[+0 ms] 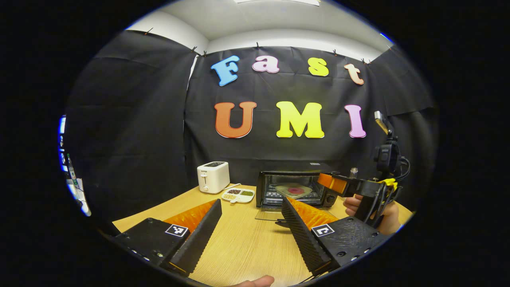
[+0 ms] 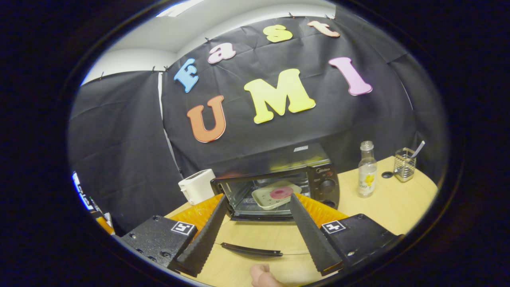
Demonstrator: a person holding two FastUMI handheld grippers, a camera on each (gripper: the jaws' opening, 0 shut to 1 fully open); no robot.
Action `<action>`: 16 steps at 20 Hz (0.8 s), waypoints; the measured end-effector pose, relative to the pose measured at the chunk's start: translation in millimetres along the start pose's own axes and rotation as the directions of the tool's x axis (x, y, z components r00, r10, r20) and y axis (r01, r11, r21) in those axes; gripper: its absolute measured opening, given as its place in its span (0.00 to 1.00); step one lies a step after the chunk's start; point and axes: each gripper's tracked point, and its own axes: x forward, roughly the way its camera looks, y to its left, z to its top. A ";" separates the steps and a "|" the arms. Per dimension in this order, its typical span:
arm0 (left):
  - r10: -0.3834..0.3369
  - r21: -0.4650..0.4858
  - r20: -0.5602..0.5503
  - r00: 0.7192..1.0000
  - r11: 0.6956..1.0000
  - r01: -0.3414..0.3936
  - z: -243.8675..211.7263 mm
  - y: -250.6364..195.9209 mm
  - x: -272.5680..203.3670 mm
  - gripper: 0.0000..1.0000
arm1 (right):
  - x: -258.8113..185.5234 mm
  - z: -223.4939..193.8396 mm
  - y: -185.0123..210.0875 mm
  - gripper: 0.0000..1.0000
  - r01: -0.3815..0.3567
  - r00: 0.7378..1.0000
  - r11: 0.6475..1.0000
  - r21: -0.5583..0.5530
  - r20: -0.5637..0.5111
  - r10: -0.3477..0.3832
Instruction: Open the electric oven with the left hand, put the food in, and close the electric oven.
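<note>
The black electric oven point(image 1: 330, 197) stands at the back of the wooden table with its glass door point(image 1: 271, 215) folded down flat. Inside, on the rack, sits a pale tray point(image 1: 287, 192) with a round pink piece of food point(image 1: 295, 190). My left gripper point(image 1: 251, 203) is open and empty, hovering over the table a little in front of the door. In the right gripper view, my right gripper point(image 2: 258, 198) is open and empty, its tips just before the oven point(image 2: 324, 187) mouth. The tray point(image 2: 265, 201) and food point(image 2: 281, 193) lie beyond them. The door handle point(image 2: 251, 250) lies below the fingers.
A white toaster point(image 1: 213, 176) and a divided dish of grains point(image 1: 238, 195) stand left of the oven. A hand point(image 1: 354, 205) holds the right gripper point(image 1: 328, 182) by the oven's right side. A glass bottle point(image 2: 367, 169), a small black cap point(image 2: 386, 174) and a wire holder point(image 2: 404, 158) stand to the right.
</note>
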 end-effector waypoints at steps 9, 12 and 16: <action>-0.064 0.043 -0.040 0.997 0.997 0.066 -11.0 -49.7 4.0 0.97 | -117.5 60.9 -58.4 0.96 0.103 0.994 0.985 -0.141 0.049 -0.097; -0.110 0.049 -0.061 0.992 0.992 0.113 -17.2 -68.2 13.2 0.97 | -157.2 88.2 -76.8 0.96 0.135 0.988 0.983 -0.128 0.094 -0.123; -0.152 0.056 -0.126 0.980 0.986 0.160 -33.7 -87.4 32.1 0.97 | -200.1 124.9 -105.2 0.95 0.207 0.969 0.969 -0.138 0.166 -0.184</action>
